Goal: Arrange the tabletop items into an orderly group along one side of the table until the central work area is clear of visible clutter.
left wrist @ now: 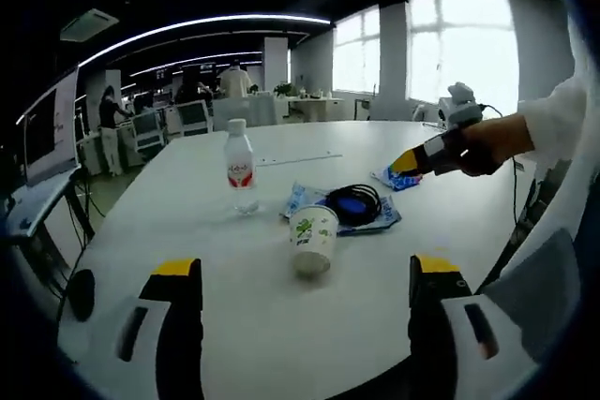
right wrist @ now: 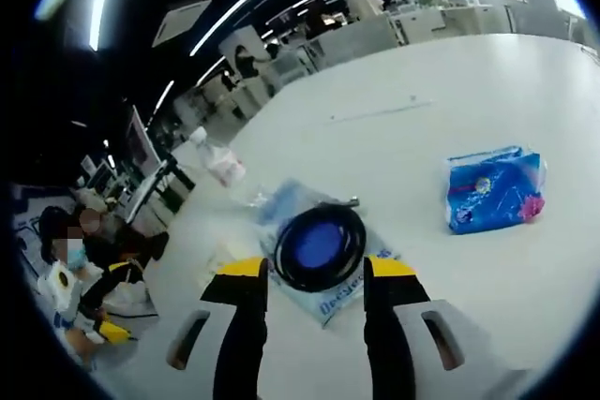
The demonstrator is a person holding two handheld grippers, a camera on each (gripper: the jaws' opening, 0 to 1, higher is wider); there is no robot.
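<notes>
A round white table (left wrist: 187, 231) holds a clear water bottle (left wrist: 240, 168) with a red label, standing upright. Nearer stands a paper cup (left wrist: 312, 231) with a green print. Behind it a coil of black cable (left wrist: 354, 203) lies on a flat blue-and-white packet (left wrist: 384, 220). My left gripper (left wrist: 307, 269) is open, low over the table in front of the cup. My right gripper (left wrist: 417, 158), held by a hand, hovers by a small blue packet (left wrist: 398, 178). In the right gripper view, my right gripper (right wrist: 317, 271) is open just before the cable coil (right wrist: 319, 243); the small blue packet (right wrist: 492, 189) lies to the right and the bottle (right wrist: 217, 161) beyond.
A thin strip (left wrist: 300, 158) lies on the far part of the table. A screen on a stand (left wrist: 52, 128) is at the left. Desks, monitors and people fill the room behind. A person (right wrist: 84, 259) sits beyond the table's edge.
</notes>
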